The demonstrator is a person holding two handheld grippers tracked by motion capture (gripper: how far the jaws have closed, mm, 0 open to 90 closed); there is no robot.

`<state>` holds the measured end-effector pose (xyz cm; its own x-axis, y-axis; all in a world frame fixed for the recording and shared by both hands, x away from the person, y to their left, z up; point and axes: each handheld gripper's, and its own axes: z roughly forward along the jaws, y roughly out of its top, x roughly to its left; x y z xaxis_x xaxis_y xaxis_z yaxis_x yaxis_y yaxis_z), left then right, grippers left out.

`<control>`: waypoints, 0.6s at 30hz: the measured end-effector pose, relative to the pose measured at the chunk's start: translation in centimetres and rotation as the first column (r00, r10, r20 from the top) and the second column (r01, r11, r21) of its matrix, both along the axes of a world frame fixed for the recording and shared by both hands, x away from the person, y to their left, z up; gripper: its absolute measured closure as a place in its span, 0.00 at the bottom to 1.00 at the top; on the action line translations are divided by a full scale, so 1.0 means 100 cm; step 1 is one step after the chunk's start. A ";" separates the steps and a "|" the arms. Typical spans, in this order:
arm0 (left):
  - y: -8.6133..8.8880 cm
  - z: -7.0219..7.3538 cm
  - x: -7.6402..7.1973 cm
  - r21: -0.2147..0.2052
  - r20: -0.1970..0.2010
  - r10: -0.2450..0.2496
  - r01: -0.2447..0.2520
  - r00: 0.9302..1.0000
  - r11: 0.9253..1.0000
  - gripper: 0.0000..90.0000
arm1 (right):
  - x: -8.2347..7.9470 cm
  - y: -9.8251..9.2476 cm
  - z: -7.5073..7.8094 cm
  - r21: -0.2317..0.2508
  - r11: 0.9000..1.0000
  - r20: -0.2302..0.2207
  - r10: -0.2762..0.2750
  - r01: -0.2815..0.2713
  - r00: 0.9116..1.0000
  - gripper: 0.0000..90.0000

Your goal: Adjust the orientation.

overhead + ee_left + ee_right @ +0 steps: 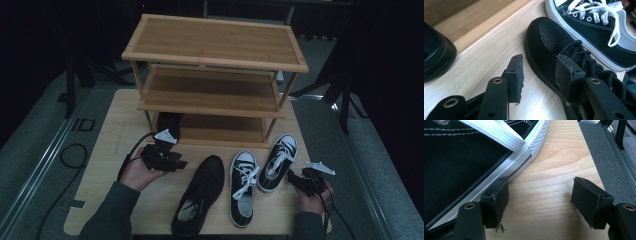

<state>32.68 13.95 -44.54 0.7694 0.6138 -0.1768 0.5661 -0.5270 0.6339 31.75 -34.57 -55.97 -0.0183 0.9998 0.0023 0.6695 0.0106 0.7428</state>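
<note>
Black mesh lace-up shoe (554,47) lay on the pale wooden tabletop (125,125) before my left gripper (541,75), jaws wide and empty; I judged straddling its toe squarely best.

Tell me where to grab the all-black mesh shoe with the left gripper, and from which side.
Judging by its pose, take the all-black mesh shoe at the collar by the open heel end, coming from its left, where the left gripper is open beside it. The shoe lies sole down, toe toward the wooden rack; the collar's thin wall suits the jaws, while the white-laced sneaker crowds its right.
</note>
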 end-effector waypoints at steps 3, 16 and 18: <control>-0.002 0.000 -0.002 0.004 0.007 -0.005 0.005 1.000 1.000 0.64 | 0.000 0.000 0.000 0.000 1.000 0.000 0.000 0.000 1.000 0.33; -0.007 0.002 -0.015 0.019 -0.005 -0.077 0.077 0.997 0.997 0.64 | 0.000 0.000 0.000 0.000 1.000 0.000 0.000 0.000 1.000 0.33; -0.008 0.003 -0.017 0.018 -0.001 -0.081 0.081 0.997 0.997 0.64 | 0.000 0.000 0.000 0.000 1.000 0.000 0.000 0.000 1.000 0.33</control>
